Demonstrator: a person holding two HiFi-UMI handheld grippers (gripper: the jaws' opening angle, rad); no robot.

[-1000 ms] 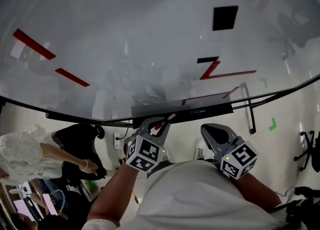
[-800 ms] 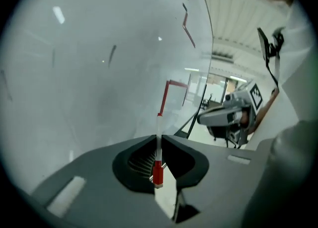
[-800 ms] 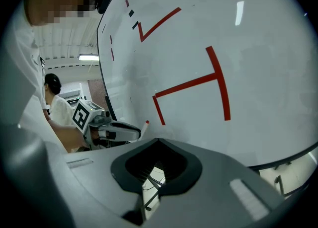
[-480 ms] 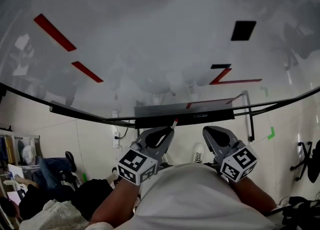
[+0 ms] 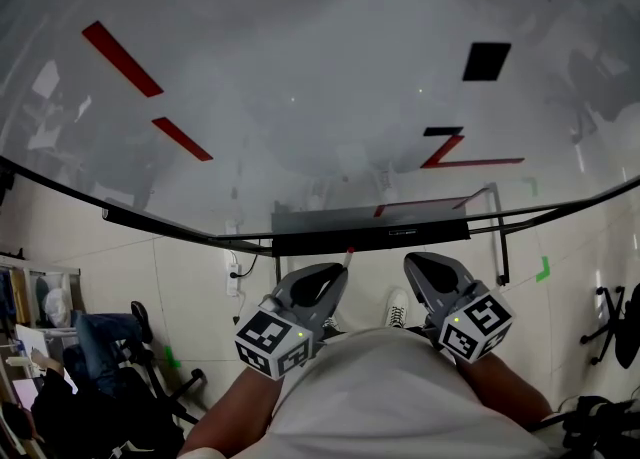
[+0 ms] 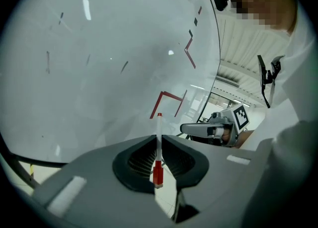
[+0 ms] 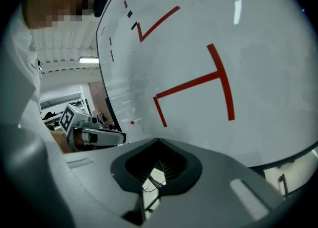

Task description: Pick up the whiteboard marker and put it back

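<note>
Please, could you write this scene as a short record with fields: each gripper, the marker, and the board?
left gripper: shut on the whiteboard marker
right gripper: jaws together, nothing between them
whiteboard marker: white barrel, red at both ends, pointing toward the board
whiteboard: in front of both grippers, with red lines on it
tray: dark, along the board's lower edge

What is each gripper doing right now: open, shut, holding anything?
Left gripper: shut on the whiteboard marker.
Right gripper: shut, nothing between its jaws.
</note>
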